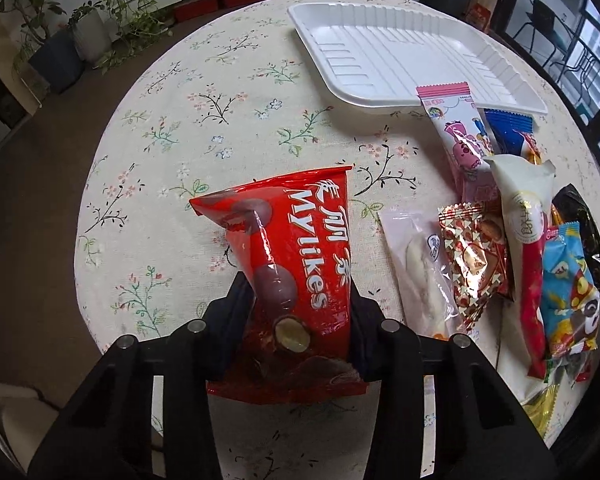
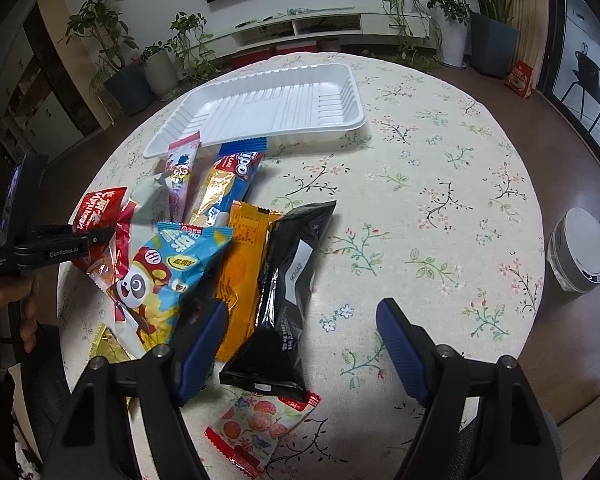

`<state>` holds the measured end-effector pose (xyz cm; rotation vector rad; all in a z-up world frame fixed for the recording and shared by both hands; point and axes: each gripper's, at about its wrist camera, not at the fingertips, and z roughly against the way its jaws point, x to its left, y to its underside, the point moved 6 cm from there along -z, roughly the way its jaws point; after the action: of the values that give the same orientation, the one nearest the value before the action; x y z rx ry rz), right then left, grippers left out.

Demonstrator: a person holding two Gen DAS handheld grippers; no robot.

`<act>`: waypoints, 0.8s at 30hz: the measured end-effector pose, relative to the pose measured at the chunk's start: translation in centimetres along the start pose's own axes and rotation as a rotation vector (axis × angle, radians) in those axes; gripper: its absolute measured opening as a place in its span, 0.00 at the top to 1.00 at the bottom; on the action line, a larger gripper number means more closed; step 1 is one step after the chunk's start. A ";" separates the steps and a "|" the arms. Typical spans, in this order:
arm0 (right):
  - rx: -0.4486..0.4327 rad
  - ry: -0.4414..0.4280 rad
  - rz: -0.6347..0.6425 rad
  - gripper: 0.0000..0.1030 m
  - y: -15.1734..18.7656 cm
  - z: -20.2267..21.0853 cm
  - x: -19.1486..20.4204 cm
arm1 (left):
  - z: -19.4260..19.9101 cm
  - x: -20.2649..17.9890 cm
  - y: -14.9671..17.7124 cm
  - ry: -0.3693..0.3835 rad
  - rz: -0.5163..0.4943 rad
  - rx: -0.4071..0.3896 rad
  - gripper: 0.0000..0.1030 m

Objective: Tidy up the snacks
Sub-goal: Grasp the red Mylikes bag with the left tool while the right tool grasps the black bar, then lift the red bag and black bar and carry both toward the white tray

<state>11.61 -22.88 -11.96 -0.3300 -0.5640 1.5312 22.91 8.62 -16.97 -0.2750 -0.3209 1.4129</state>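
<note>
My left gripper is shut on a red Mylikes bag, held over the floral tablecloth; the bag also shows at the left of the right wrist view. A white plastic tray sits empty at the table's far side. A pile of snack packets lies near it: a pink stick pack, a blue Tipo pack, a panda bag, an orange pack and a black bag. My right gripper is open above the black bag's near end.
A round table with a floral cloth holds everything. A strawberry-print packet lies near the front edge. A round white device sits on the floor to the right. Potted plants and a TV shelf stand behind.
</note>
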 end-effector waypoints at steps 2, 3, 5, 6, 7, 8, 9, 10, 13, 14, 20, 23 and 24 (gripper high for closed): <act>0.010 -0.002 0.013 0.28 -0.2 -0.5 0.2 | 0.1 0.1 0.2 -0.003 -0.004 -0.001 0.61; 0.015 -0.003 0.017 0.29 -0.3 -0.7 0.4 | 0.2 0.0 0.5 -0.006 -0.009 -0.002 0.62; 0.032 -0.010 0.021 0.32 -0.5 -1.4 0.5 | 0.3 0.0 0.6 -0.010 -0.018 -0.004 0.62; 0.044 -0.010 0.022 0.38 -0.6 -1.8 0.6 | 0.4 -0.1 0.9 -0.010 -0.019 -0.006 0.62; 0.064 -0.006 0.021 0.44 -0.8 -2.3 0.5 | 0.5 -0.1 1.0 -0.009 -0.018 -0.007 0.62; 0.072 -0.005 0.019 0.47 -0.8 -2.5 0.5 | 0.5 0.0 1.1 -0.007 -0.015 -0.008 0.62; 0.081 -0.002 0.014 0.48 -0.8 -2.7 0.3 | 0.5 0.1 1.2 -0.005 -0.011 -0.008 0.62; 0.089 0.007 0.015 0.48 -0.7 -2.9 0.1 | 0.7 0.1 1.5 -0.005 -0.011 -0.009 0.62; 0.135 0.037 0.016 0.49 -0.2 -3.8 -0.6 | 0.8 -0.1 1.7 -0.010 -0.019 -0.012 0.62; 0.131 0.035 0.017 0.50 -0.2 -3.9 -0.6 | 0.8 -0.2 1.8 -0.014 -0.022 -0.012 0.62; 0.117 0.060 0.064 0.50 -1.1 -4.9 0.2 | 0.9 -0.1 1.9 -0.015 -0.006 -0.005 0.59; 0.114 0.081 0.099 0.53 -1.4 -5.5 0.6 | 0.8 0.1 1.9 -0.031 0.002 -0.001 0.53; 0.110 0.078 0.099 0.54 -1.3 -5.4 0.8 | 0.9 0.0 1.9 -0.042 -0.009 -0.006 0.53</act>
<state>15.58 -21.36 -15.69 -0.3355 -0.4055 1.6311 20.88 8.91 -16.87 -0.2487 -0.3607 1.4108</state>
